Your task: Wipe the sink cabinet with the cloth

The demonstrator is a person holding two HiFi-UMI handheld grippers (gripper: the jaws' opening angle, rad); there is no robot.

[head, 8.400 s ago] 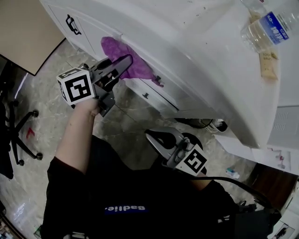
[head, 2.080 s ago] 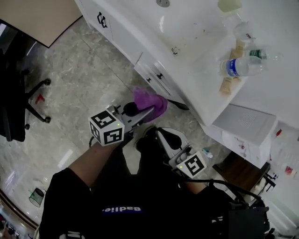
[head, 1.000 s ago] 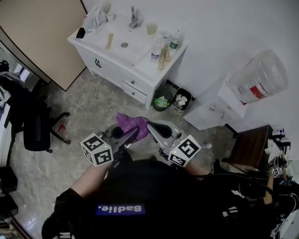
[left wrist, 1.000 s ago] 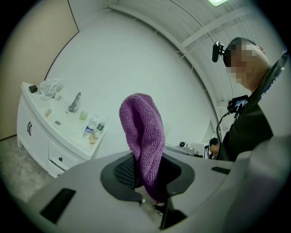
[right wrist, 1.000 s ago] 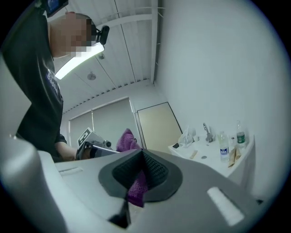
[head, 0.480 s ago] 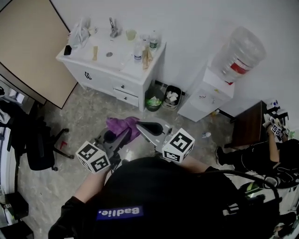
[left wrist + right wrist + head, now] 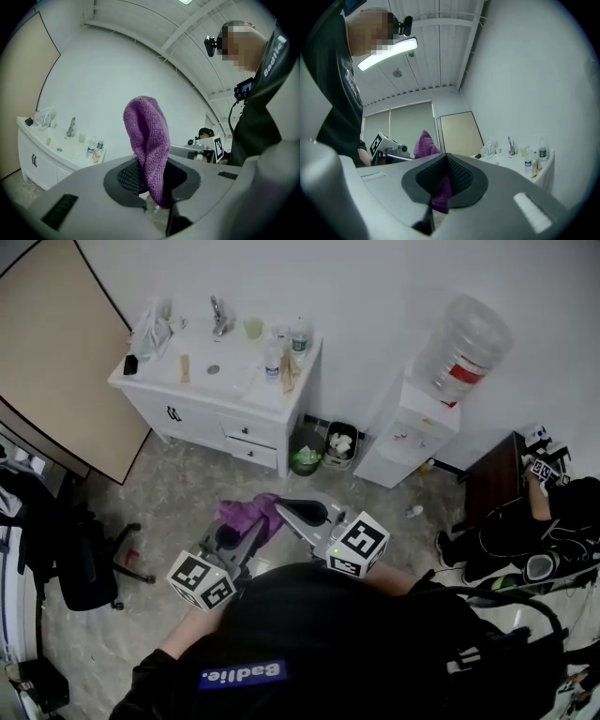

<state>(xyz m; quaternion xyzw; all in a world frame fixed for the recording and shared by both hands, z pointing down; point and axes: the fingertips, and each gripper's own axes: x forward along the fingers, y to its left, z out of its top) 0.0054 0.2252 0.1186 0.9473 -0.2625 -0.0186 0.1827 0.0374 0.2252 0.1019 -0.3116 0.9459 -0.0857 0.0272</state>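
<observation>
Left hand-held gripper point(image 7: 147, 185) clamped on the purple cloth point(image 7: 146, 140), well apart from the sink cabinet point(image 7: 211, 418); right hand-held gripper point(image 7: 286, 509) jaws together, tip just beside the cloth. Stone floor point(image 7: 178, 493) lies open between person and cabinet. Office chair point(image 7: 84, 559) at left, bins point(image 7: 323, 448) and water dispenser point(image 7: 412, 427) along the white wall.

White water dispenser point(image 7: 412, 432) against a plain white wall point(image 7: 375, 287), two small bins point(image 7: 339, 442) just left of it, grey marbled floor point(image 7: 178, 491) in front, dark wooden cabinet point(image 7: 487, 486) to its right, black office chair point(image 7: 82, 557) and beige panel point(image 7: 56, 343), perhaps a door, far left, ceiling strip light point(image 7: 389, 52)
</observation>
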